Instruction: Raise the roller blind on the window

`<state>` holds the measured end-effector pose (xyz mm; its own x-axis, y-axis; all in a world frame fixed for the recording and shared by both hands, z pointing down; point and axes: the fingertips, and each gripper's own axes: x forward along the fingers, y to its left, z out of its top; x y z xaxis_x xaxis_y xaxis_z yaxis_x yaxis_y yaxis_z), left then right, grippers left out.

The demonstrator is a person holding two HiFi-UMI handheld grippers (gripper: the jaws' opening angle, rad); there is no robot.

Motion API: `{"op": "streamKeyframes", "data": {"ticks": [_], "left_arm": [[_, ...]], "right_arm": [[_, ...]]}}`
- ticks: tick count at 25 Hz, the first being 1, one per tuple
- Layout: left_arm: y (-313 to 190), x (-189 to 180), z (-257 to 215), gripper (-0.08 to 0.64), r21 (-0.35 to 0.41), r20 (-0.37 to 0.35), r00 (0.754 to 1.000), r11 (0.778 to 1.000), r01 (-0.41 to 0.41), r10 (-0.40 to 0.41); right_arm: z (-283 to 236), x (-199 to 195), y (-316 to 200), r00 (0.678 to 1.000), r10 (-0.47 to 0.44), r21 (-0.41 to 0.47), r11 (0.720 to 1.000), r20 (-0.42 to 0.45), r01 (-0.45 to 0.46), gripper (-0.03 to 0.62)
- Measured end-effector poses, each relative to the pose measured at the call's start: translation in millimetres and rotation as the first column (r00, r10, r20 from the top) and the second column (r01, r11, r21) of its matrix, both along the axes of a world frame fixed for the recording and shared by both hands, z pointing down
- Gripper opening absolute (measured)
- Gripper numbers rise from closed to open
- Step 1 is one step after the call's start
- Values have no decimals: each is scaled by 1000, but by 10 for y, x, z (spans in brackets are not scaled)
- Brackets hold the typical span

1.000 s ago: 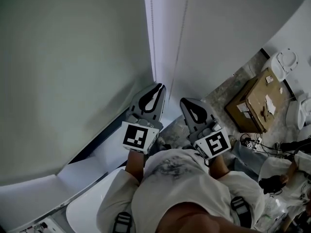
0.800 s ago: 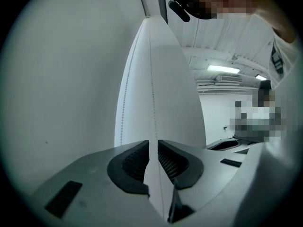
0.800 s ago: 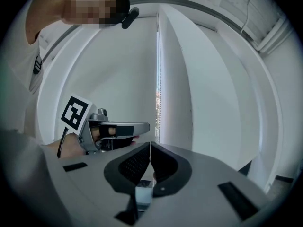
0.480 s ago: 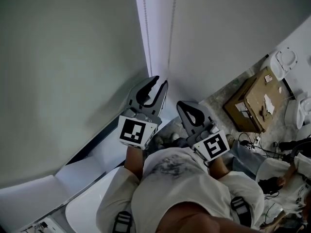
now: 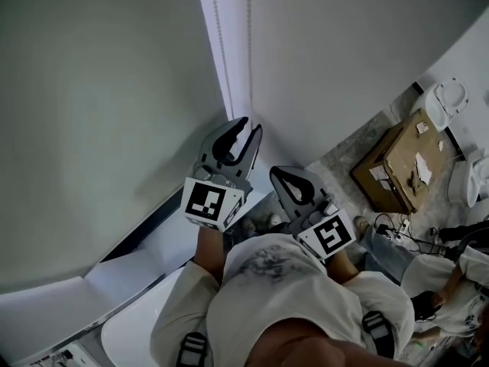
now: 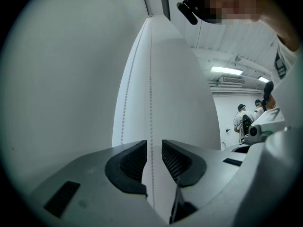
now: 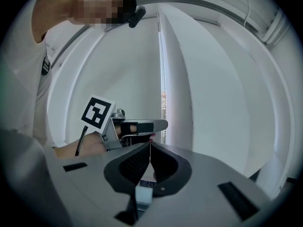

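Two jaws of the left gripper [image 6: 154,152] stand apart around the bead chain [image 6: 151,103] (not pinching it) beside the drawn roller blind [image 5: 99,98]; the right gripper [image 7: 150,148], alongside, has its jaws pressed together.

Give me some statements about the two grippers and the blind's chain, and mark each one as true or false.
1. The white bead chain runs between the left gripper's jaws. True.
2. The left gripper's jaws are pressed together. False: they stand apart, around the chain.
3. The right gripper's jaws are wide open. False: they are shut on the chain.
4. A brown cardboard box shows at the head view's right. True.
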<state>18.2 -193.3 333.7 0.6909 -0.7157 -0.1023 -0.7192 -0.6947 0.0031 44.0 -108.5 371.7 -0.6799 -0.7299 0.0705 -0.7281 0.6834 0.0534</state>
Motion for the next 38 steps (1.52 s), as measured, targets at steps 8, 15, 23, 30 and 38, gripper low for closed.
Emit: {"op": "streamKeyframes", "data": {"ticks": [8,15,23,30,38], "left_arm": [[-173,-64,117,69,-18,5,1000,999,27,-27],[-63,-53,120,18,-13,28,1000,1000,-10,10],[274,-202,149,15,-60,-29,996,995,-84,82],[492,-361,312,15,-108,-15,998,992,-60,58],[589,-416,334,15,-111,-36,998,992,-63,60]], "right_arm": [[15,46,17,999,35,8,999,3,-35,61],[-12,15,28,1000,21,5,1000,-3,-21,61],[-302,-164,41,998,-39,37,999,54,37,61],[-588,-411,58,987,-143,33,989,69,142,61],[-941,-586,-40,975,-215,60,976,59,211,63]]}}
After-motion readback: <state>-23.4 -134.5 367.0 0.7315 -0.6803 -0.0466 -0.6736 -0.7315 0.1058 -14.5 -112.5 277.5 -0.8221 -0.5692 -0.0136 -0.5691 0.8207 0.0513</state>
